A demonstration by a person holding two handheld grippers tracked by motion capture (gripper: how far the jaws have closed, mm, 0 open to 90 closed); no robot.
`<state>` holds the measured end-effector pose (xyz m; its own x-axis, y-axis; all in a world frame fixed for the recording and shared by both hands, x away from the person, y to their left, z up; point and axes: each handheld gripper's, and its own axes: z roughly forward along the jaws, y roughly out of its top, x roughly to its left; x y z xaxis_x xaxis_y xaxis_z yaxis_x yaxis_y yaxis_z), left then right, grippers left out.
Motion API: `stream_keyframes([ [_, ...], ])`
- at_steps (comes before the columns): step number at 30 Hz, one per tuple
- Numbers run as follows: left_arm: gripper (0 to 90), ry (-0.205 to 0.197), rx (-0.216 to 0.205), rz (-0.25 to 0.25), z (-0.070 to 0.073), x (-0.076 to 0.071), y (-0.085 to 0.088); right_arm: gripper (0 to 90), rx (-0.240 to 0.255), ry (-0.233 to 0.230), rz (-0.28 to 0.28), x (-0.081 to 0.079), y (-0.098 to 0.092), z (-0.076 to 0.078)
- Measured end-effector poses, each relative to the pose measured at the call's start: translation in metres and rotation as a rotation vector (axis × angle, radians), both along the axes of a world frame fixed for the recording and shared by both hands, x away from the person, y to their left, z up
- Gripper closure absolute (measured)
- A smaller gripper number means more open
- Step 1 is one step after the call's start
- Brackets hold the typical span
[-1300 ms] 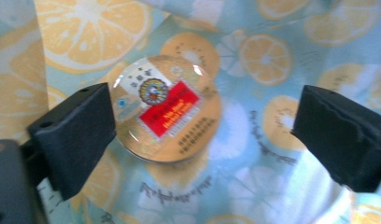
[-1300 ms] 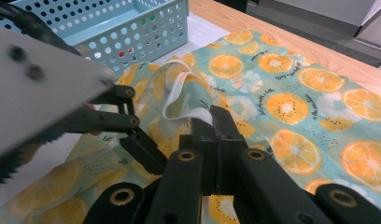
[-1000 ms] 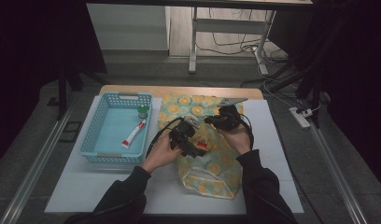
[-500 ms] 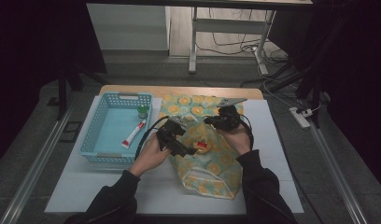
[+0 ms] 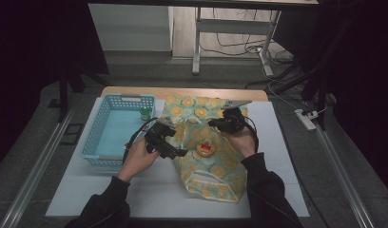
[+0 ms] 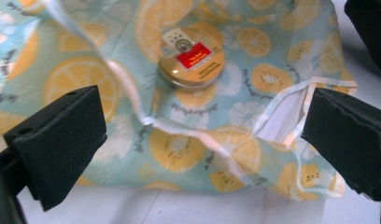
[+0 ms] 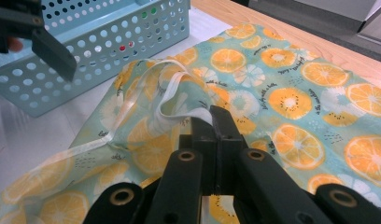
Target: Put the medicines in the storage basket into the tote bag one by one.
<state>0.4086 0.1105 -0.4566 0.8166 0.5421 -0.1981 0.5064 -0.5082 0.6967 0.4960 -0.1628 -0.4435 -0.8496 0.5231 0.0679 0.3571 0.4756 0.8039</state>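
A fruit-print fabric bag (image 5: 216, 166) lies flat on the white table. A round gold tin (image 5: 205, 148) with a red label rests on top of it. My left gripper (image 5: 177, 152) hovers at the bag's left edge, open and holding nothing. In the left gripper view the tin (image 6: 191, 56) lies ahead, beyond the wide-apart fingers (image 6: 62, 135), with the bag's white-hemmed mouth (image 6: 291, 116) to the right. My right gripper (image 7: 211, 119) is shut on the bag's white strap (image 7: 179, 100), holding it just above the cloth (image 7: 291, 107).
A light blue perforated basket (image 5: 94, 142) stands to the left of the bag, with a green-capped bottle (image 5: 145, 114) in its far right corner. The wooden table edge (image 5: 182, 91) runs behind the bag. White table surface (image 5: 149, 194) lies toward the front.
My left gripper has drawn back to the left, off the middle of the bag toward the basket. The right gripper and the tin have stayed where they were.
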Motion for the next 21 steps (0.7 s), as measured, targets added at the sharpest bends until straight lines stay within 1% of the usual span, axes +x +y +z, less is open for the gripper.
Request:
stream_keyframes([
  [5,0.0,-0.016,-0.011,0.027,0.004,-0.002,0.016,89.8,0.0,-0.001,0.001,0.0,-0.001,0.0],
  [11,0.0,-0.04,-0.003,0.085,0.01,-0.003,0.036,89.8,0.001,-0.001,0.003,-0.001,0.0,0.0],
  [15,0.0,-0.045,-0.007,0.126,0.014,-0.003,0.05,89.8,-0.001,-0.002,0.005,-0.001,0.0,0.0],
  [18,0.0,-0.048,0.003,0.162,0.015,-0.003,0.059,89.8,-0.001,-0.003,0.008,-0.002,0.001,0.001],
  [21,0.0,-0.035,0.011,0.206,0.013,-0.003,0.067,89.8,0.0,-0.005,0.009,-0.002,0.001,0.001],
])
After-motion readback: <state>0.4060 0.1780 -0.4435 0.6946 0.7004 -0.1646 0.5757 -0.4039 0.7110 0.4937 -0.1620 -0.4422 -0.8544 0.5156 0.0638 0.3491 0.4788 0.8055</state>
